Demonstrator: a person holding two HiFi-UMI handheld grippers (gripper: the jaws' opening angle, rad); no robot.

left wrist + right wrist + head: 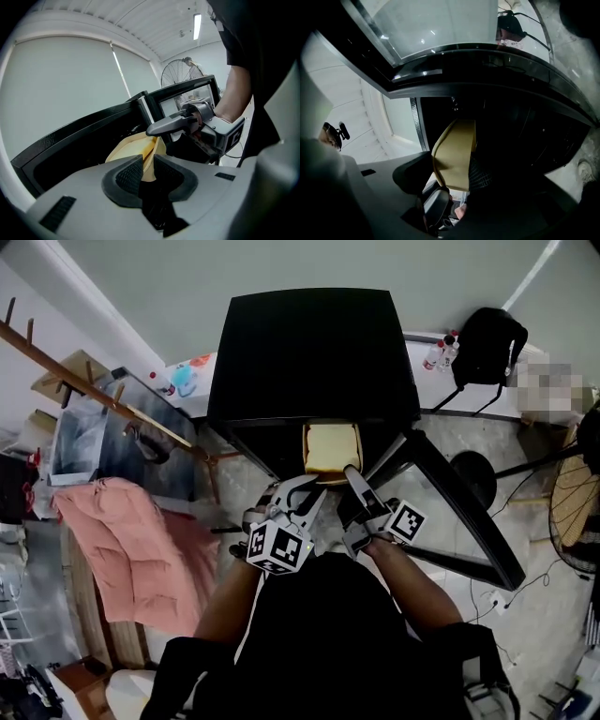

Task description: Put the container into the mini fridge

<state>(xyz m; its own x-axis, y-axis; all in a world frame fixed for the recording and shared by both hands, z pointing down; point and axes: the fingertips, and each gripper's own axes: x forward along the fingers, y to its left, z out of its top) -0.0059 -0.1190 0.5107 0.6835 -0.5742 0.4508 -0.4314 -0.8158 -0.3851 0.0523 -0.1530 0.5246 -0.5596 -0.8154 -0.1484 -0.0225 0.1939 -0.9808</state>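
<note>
A flat yellow container [331, 446] sits at the mouth of the black mini fridge [309, 343], whose door [469, 512] swings open to the right. Both grippers hold its near end. In the left gripper view the container's thin edge [131, 147] runs between the narrow jaws of my left gripper [148, 171], filling the gap. The right gripper's finger [173, 124] crosses above it. In the right gripper view my right gripper [447, 176] stands wide, shut across the container [454, 154], with the fridge's dark inside [511, 117] behind. From above, the left gripper [309, 490] and right gripper [352, 474] meet just before the opening.
A pink padded quilt [141, 549] lies on the floor at the left beside a wooden rack [94, 381]. A black backpack [487, 343] and bottles [439, 352] stand behind the fridge at the right. A fan [574, 502] stands at the far right.
</note>
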